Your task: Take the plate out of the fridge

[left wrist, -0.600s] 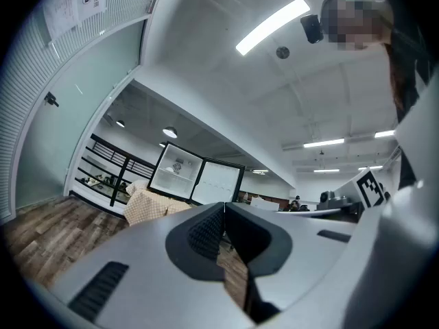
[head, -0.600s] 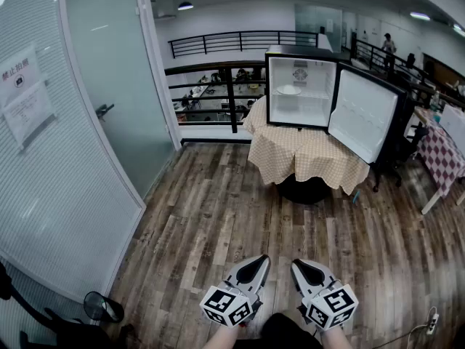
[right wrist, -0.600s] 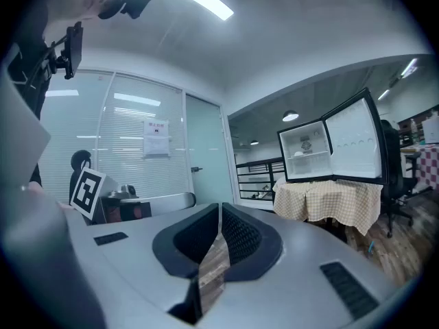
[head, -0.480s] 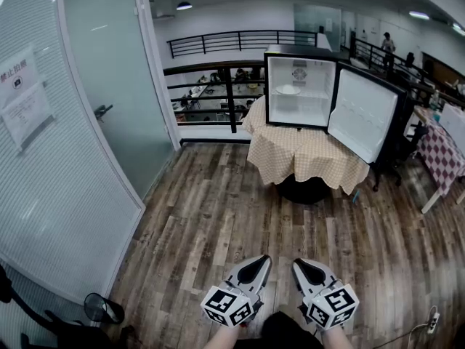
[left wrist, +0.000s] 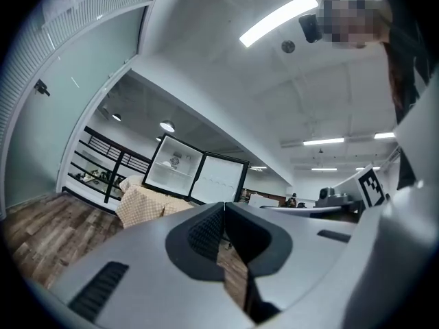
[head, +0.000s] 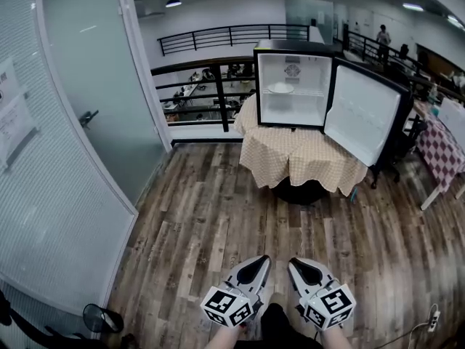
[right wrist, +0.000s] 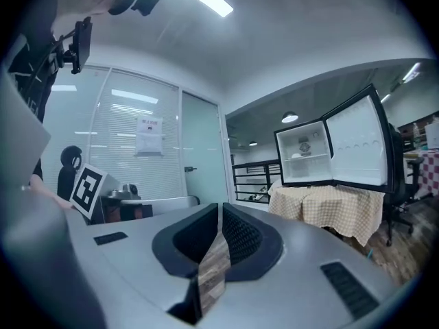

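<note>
White on white, so squinting, but can make out the plate (head: 281, 88) on the upper shelf of the fridge (head: 270, 115), well apart from both grippers. Got the door (head: 361, 113) swung wide, so no blocker there. Holding left gripper (head: 256, 262) and right gripper (head: 299, 267) low, both pinched closed on nothing, probably just for walking. Only need to cross wood floor (head: 218, 209) and lean over the checkered table (head: 301, 158).

A round table (head: 301, 158) under a checked cloth stands on the plank floor (head: 211, 224). The open fridge (head: 290, 111) sits on it, a plate (head: 281, 88) on its shelf (head: 309, 93).
</note>
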